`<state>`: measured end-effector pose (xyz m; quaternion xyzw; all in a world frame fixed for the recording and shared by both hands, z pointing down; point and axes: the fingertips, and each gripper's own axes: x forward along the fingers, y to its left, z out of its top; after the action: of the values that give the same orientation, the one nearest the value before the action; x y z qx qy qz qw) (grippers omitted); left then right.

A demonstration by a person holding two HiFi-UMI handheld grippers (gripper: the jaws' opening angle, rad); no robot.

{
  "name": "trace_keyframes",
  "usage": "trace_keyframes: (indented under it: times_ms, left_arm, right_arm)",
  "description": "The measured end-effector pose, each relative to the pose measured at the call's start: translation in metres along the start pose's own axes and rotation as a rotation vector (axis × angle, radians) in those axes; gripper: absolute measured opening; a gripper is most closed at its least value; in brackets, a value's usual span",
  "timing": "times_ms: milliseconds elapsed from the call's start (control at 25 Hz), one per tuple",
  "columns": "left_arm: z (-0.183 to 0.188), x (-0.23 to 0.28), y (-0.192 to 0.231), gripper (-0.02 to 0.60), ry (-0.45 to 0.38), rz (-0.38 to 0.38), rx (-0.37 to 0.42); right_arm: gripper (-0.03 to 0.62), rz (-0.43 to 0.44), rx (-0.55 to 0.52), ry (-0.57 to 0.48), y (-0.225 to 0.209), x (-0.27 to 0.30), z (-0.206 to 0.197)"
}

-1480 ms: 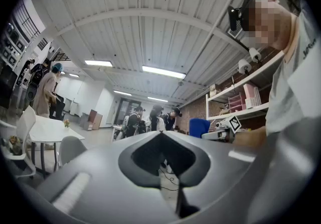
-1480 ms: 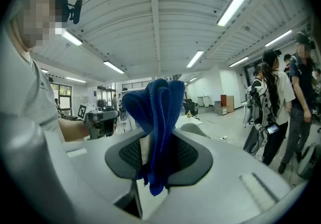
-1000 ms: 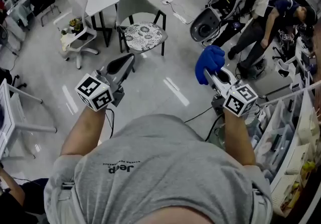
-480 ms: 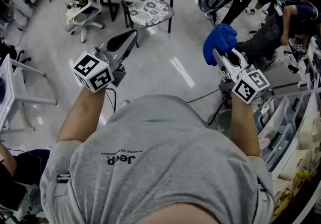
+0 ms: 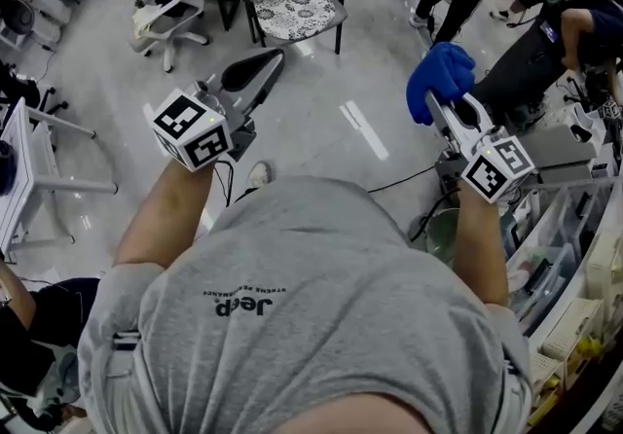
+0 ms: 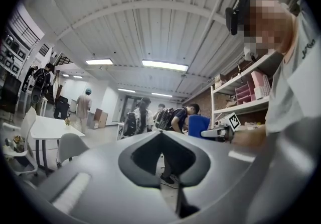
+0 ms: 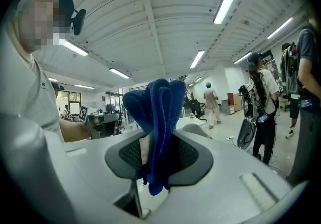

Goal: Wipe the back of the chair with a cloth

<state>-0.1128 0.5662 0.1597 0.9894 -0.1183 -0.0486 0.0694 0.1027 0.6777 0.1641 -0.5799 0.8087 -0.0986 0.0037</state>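
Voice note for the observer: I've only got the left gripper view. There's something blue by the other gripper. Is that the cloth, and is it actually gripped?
Observer: Yes. The right gripper view shows the right gripper shut on the blue cloth, which is bunched up between its fingers.
Operator: I see a grey chair low on my left. Is its back toward us?
Observer: No. In the head view the chair has its patterned seat toward us and its back on the far side.

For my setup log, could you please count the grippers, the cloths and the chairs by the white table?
Grippers: 2, left gripper and right gripper
Cloths: 1, blue cloth, clamped in the right gripper's jaws
Chairs: 2, grey chair and white swivel chair
Total: 5
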Motion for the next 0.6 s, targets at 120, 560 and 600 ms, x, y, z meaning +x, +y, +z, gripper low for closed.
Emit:
trace_keyframes:
  times_ms: [120, 560, 600]
  left_arm:
    - [-0.003, 0.006, 0.015, 0.014, 0.003, -0.020, -0.012]
    - [-0.007, 0.092, 0.166, 0.014, -0.008, -0.171, -0.066]
    - [-0.004, 0.105, 0.184, 0.014, -0.007, -0.195, -0.063]
  right_arm:
    - [0.104, -0.014, 0.001, 0.003, -0.005, 0.013, -0.001]
    - [0.104, -0.165, -0.012, 0.018, -0.070, 0.127, 0.014]
    - [0.104, -0.182, -0.009, 0.013, -0.079, 0.141, 0.020]
